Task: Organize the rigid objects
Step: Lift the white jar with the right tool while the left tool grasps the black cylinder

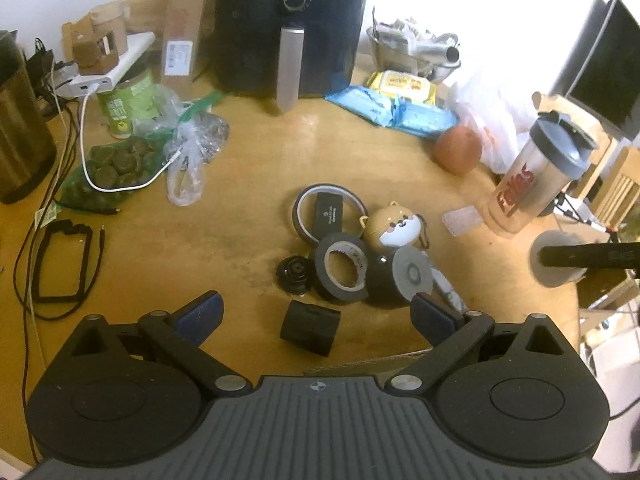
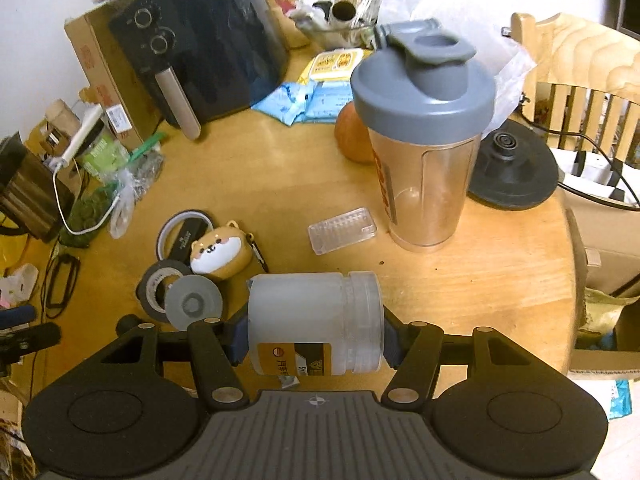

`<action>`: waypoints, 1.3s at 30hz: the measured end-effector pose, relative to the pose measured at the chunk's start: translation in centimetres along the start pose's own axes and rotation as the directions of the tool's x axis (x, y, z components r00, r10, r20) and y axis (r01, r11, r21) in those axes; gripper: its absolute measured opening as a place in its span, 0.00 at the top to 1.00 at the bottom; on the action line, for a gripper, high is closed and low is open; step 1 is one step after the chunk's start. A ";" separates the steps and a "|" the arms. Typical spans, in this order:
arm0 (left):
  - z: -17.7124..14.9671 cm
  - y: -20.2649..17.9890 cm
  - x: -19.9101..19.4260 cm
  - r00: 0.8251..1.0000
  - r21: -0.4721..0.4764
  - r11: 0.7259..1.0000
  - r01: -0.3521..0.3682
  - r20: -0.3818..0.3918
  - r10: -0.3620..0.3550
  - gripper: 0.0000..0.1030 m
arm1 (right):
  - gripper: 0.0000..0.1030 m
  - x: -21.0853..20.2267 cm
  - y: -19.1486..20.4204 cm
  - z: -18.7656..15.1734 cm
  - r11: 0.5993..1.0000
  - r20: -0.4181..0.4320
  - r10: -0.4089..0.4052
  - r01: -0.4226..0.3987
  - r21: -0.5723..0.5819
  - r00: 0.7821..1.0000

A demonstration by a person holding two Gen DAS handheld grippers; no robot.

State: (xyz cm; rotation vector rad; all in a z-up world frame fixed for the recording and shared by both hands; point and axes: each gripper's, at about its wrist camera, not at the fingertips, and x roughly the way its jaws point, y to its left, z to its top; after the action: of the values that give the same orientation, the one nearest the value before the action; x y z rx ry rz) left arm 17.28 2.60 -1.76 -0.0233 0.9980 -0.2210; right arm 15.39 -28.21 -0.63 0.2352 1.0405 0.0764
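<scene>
The right gripper (image 2: 316, 340) grips a frosted plastic jar (image 2: 316, 320) lying sideways between its pads, lid end to the right and yellow label facing the camera, held over the near part of the round wooden table (image 2: 280, 168). The left gripper (image 1: 316, 312) hangs with its jaws wide apart and nothing held; a small black box (image 1: 310, 327) sits on the table between its fingers without touching them. Just beyond lies a cluster: a black tape roll (image 1: 342, 272), a grey-capped black cylinder (image 1: 400, 278), a small black knob (image 1: 295, 274), a dog-faced case (image 1: 394, 228) and a thin ring (image 1: 330, 212) around a black bar. To the right stand a clear shaker bottle (image 2: 424, 152) with a grey lid and, just left of it, a clear flat case (image 2: 343, 230). A black air fryer (image 1: 292, 24) stands at the far side.
</scene>
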 end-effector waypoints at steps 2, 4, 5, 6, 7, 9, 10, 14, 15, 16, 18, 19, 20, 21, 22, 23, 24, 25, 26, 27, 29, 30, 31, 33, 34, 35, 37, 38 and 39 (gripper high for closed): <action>0.2 0.4 0.7 1.000 0.006 1.000 0.005 -0.012 -0.005 0.01 | 0.38 -0.7 0.1 -0.2 1.000 0.013 0.000 0.000 0.003 1.000; 0.3 0.7 1.6 1.000 0.011 1.000 0.008 -0.030 -0.007 0.01 | 0.38 -1.2 0.3 -0.5 1.000 0.020 0.001 -0.001 0.006 1.000; 0.3 0.8 1.9 0.999 0.012 1.000 0.010 -0.037 -0.009 0.01 | 0.38 -1.4 0.4 -0.7 1.000 0.022 0.003 -0.003 0.008 1.000; 0.3 1.0 2.3 0.999 0.013 1.000 0.015 -0.045 -0.015 0.01 | 0.38 -1.6 0.5 -0.9 1.000 0.022 0.005 -0.005 0.009 1.000; 0.2 1.1 2.8 0.998 0.015 1.000 0.023 -0.057 -0.022 0.01 | 0.38 -1.8 0.6 -1.1 1.000 0.022 0.009 -0.009 0.012 1.000; 0.0 1.2 3.4 0.997 0.020 0.999 0.030 -0.072 -0.029 0.01 | 0.38 -2.1 0.6 -1.5 1.000 0.024 0.020 -0.020 0.019 1.000; 0.0 1.2 3.8 0.996 0.025 0.999 0.037 -0.081 -0.035 0.01 | 0.38 -2.2 0.7 -1.8 0.999 0.023 0.025 -0.026 0.023 0.999; -0.1 1.3 5.0 0.993 0.036 0.999 0.042 -0.108 -0.038 0.01 | 0.38 -2.4 0.9 -2.4 0.999 0.019 0.033 -0.034 0.031 0.999; 0.0 1.3 5.4 0.993 0.038 0.998 0.041 -0.115 -0.036 0.01 | 0.38 -2.5 0.9 -2.6 0.999 0.019 0.036 -0.036 0.033 0.999; 0.0 1.3 5.8 0.992 0.041 0.998 0.041 -0.125 -0.035 0.01 | 0.38 -2.6 1.0 -2.7 0.999 0.020 0.038 -0.039 0.035 0.999; 0.0 1.4 6.7 0.989 0.049 0.998 0.039 -0.147 -0.031 0.01 | 0.38 -2.8 1.1 -2.9 0.998 0.021 0.041 -0.041 0.037 0.999; 0.0 1.3 6.9 0.988 0.053 0.998 0.035 -0.152 -0.027 0.01 | 0.38 -2.9 1.1 -2.9 0.998 0.021 0.043 -0.043 0.037 0.999; 0.0 1.2 7.2 0.987 0.060 0.998 0.030 -0.160 -0.020 0.01 | 0.38 -2.9 1.2 -3.0 0.998 0.022 0.044 -0.045 0.039 0.999; 0.1 1.2 7.5 0.986 0.068 0.997 0.026 -0.168 -0.014 0.01 | 0.38 -3.0 1.2 -3.1 0.998 0.023 0.046 -0.047 0.041 0.999; 0.1 1.1 7.9 0.984 0.077 0.997 0.026 -0.178 -0.012 0.01 | 0.38 -3.1 1.3 -3.1 0.998 0.024 0.047 -0.048 0.042 0.999; 0.1 1.1 8.2 0.982 0.084 0.996 0.026 -0.189 -0.009 0.01 | 0.38 -3.2 1.3 -3.2 0.998 0.025 0.048 -0.049 0.043 0.999; 0.1 1.0 8.4 0.981 0.086 0.996 0.025 -0.192 -0.008 0.01 | 0.38 -3.2 1.3 -3.2 0.998 0.025 0.050 -0.051 0.043 0.998; 0.1 1.0 8.7 0.980 0.090 0.996 0.022 -0.200 -0.004 0.01 | 0.38 -3.3 1.4 -3.3 0.998 0.025 0.052 -0.053 0.043 0.998; 0.1 1.1 8.9 0.978 0.092 0.995 0.022 -0.206 -0.003 0.01 | 0.38 -3.3 1.4 -3.4 0.998 0.025 0.053 -0.054 0.042 0.998; 0.0 1.2 9.4 0.975 0.092 0.995 0.022 -0.221 -0.001 0.03 | 0.38 -3.3 1.5 -3.5 0.998 0.025 0.056 -0.057 0.041 0.998; -0.1 1.3 10.0 0.971 0.089 0.996 0.024 -0.238 -0.002 0.13 | 0.38 -3.3 1.7 -3.7 0.997 0.023 0.061 -0.062 0.038 0.998; -0.2 1.4 10.3 0.967 0.087 0.996 0.026 -0.253 -0.003 0.14 | 0.38 -3.3 1.8 -3.8 0.997 0.022 0.063 -0.064 0.036 0.998; -0.3 1.5 10.6 0.965 0.084 0.996 0.029 -0.261 -0.006 0.15 | 0.38 -3.3 1.9 -3.9 0.997 0.022 0.064 -0.065 0.035 0.998; -0.4 1.5 10.8 0.963 0.078 0.996 0.032 -0.269 -0.010 0.20 | 0.38 -3.4 2.0 -4.0 0.997 0.023 0.065 -0.066 0.032 0.998; -0.5 1.6 11.0 0.962 0.071 0.997 0.038 -0.274 -0.017 0.31 | 0.38 -3.4 2.1 -4.1 0.997 0.024 0.066 -0.066 0.030 0.998; -0.5 1.6 11.0 0.961 0.066 0.997 0.043 -0.277 -0.024 0.48 | 0.38 -3.5 2.1 -4.1 0.997 0.024 0.066 -0.067 0.026 0.998; -0.5 1.6 11.0 0.957 0.066 0.996 0.053 -0.287 -0.032 0.57 | 0.38 -3.5 2.3 -4.2 0.998 0.023 0.065 -0.065 0.018 0.998; -0.4 1.5 10.9 0.958 0.073 0.997 0.038 -0.286 -0.016 0.57 | 0.38 -3.6 2.4 -4.2 0.998 0.023 0.064 -0.064 0.015 0.998; -0.3 1.4 10.8 0.958 0.077 0.997 0.027 -0.287 -0.004 0.57 | 0.38 -3.6 2.4 -4.2 0.998 0.022 0.064 -0.064 0.014 0.998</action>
State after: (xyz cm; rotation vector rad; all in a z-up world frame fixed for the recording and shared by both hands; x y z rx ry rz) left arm 22.91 1.92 -11.09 0.0764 1.2780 -0.2842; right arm 10.01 -25.87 0.92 0.2816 1.0128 0.1239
